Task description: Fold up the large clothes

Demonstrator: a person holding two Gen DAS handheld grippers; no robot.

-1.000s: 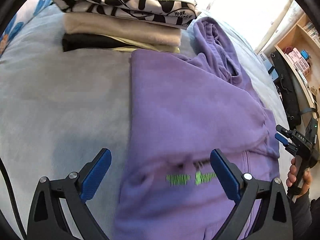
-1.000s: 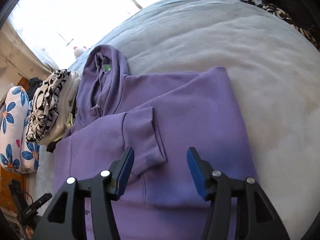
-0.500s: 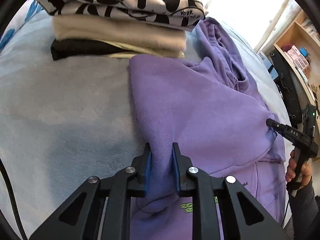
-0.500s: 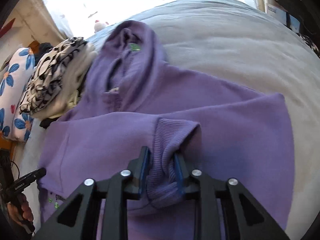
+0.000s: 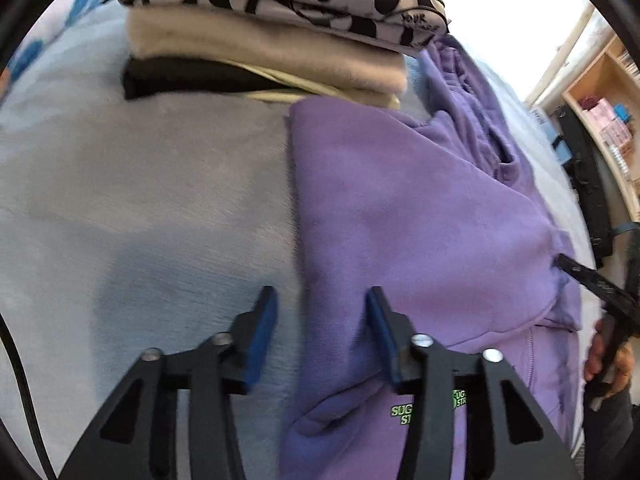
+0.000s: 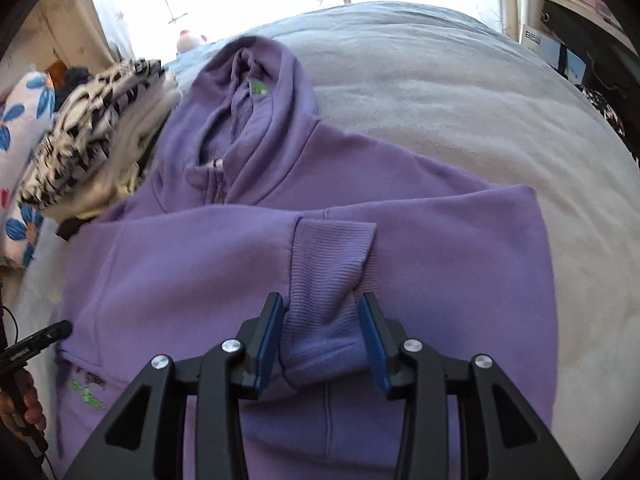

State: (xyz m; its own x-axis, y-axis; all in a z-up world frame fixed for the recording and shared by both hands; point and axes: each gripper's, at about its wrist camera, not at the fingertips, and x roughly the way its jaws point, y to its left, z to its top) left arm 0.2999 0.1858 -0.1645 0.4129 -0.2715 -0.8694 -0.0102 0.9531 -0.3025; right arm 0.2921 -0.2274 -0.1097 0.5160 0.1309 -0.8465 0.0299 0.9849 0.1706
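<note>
**Purple hoodie on the bed, both grippers easing open**

The purple hoodie (image 6: 208, 280) lay spread on the grey blanket (image 6: 460, 120) of the bed, hood pointing away from you, both sleeves folded in across the chest. The ribbed cuff (image 6: 332, 248) of one sleeve lay on top, near the middle of the body.

Your right gripper (image 6: 322, 334) straddled that cuff. Its jaws were opening, with the bunched cuff fabric between the blue pads; the cloth looked to brush the left-hand pad, but the pads no longer pinched it.

Your left gripper (image 5: 320, 334) sat over the hoodie's folded side edge. Its jaws were opening too, and the edge of the fabric lay between the fingers without either pad pressing on it. One finger stood over bare blanket, the other over purple cloth.

Just beyond the hoodie's shoulder stood a stack of folded clothes (image 5: 272, 40), a black-and-white patterned piece on top, cream and black below. A floral pillow (image 6: 24, 128) lay behind the stack.
</note>
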